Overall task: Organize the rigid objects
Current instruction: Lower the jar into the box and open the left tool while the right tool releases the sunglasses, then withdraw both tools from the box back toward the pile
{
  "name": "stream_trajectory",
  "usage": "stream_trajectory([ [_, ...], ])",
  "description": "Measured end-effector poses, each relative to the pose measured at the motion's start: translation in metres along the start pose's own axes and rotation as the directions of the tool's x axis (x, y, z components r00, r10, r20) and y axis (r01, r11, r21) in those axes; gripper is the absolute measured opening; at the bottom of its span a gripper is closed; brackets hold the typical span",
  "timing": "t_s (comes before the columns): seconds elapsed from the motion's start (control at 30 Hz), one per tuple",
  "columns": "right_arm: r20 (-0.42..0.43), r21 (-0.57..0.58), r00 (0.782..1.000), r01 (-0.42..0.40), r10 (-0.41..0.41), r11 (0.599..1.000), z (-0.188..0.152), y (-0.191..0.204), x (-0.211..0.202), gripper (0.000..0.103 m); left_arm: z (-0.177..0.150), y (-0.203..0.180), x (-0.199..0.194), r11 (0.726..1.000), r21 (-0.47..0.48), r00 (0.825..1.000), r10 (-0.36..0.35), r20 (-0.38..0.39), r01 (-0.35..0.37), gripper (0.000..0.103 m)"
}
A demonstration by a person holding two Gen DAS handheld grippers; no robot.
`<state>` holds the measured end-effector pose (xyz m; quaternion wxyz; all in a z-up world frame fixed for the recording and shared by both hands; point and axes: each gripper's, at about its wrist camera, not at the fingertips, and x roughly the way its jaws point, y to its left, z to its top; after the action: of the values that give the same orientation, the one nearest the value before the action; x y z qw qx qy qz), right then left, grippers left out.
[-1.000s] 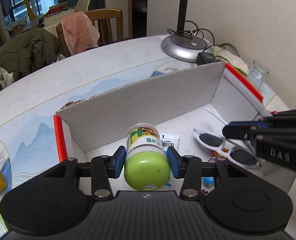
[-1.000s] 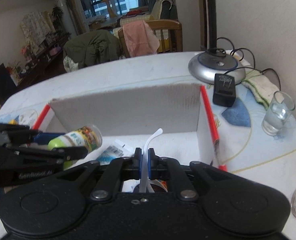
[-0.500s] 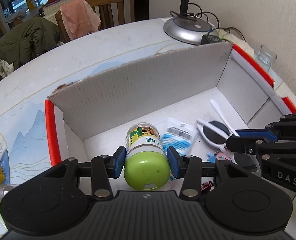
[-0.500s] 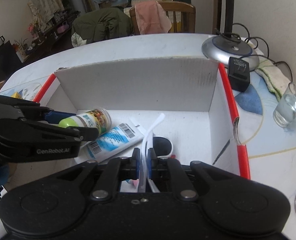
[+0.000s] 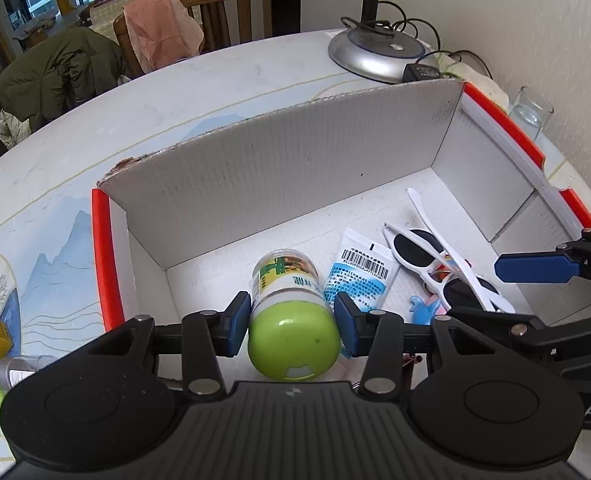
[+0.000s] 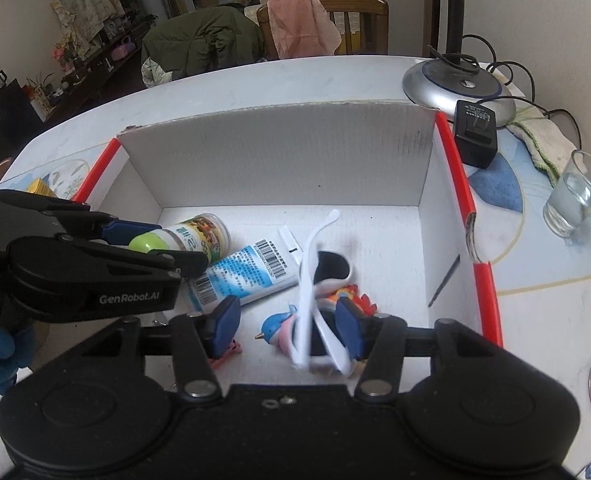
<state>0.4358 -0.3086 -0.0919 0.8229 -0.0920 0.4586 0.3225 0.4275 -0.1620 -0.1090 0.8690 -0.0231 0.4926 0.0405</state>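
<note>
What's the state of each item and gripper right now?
Left gripper: shut on the green-capped bottle.
Green-capped plastic bottle: on its side, held low inside the box.
Right gripper: open, fingers apart.
White-framed sunglasses: released, lying in the box, arms unfolded.
Blue-and-white tube: lying flat on the box floor.
White cardboard box with red edges: open-topped.
Clear drinking glass: upright, part-filled with water.

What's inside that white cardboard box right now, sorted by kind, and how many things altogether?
Green-lidded plastic jar, held over the box floor by the left gripper: 1
Blue-and-white squeeze tube: 1
White-framed sunglasses: 1
Small toy figures (blue bird, red rooster): 2
Total: 5
</note>
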Motion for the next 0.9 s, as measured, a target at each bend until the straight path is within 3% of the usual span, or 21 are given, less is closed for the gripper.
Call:
stream_trajectory([
  [0.13,0.009,0.0,1.0,0.004,-0.004,1.0,-0.003,0.002,-0.006,0.061,-0.002,0.0,-0.008,1.0,-0.009,1.0,-0.006,0.021,0.006,0.052],
  [0.37,0.031,-0.008,1.0,0.006,-0.006,1.0,-0.006,0.006,-0.021,0.064,-0.005,0.0,-0.027,0.999,-0.027,0.998,-0.027,0.059,0.028,0.053],
  [0.9,0.111,-0.025,0.994,0.005,-0.002,1.0,-0.014,0.023,-0.062,0.081,-0.03,0.018,-0.088,0.993,-0.096,0.984,-0.058,0.171,0.075,0.056],
])
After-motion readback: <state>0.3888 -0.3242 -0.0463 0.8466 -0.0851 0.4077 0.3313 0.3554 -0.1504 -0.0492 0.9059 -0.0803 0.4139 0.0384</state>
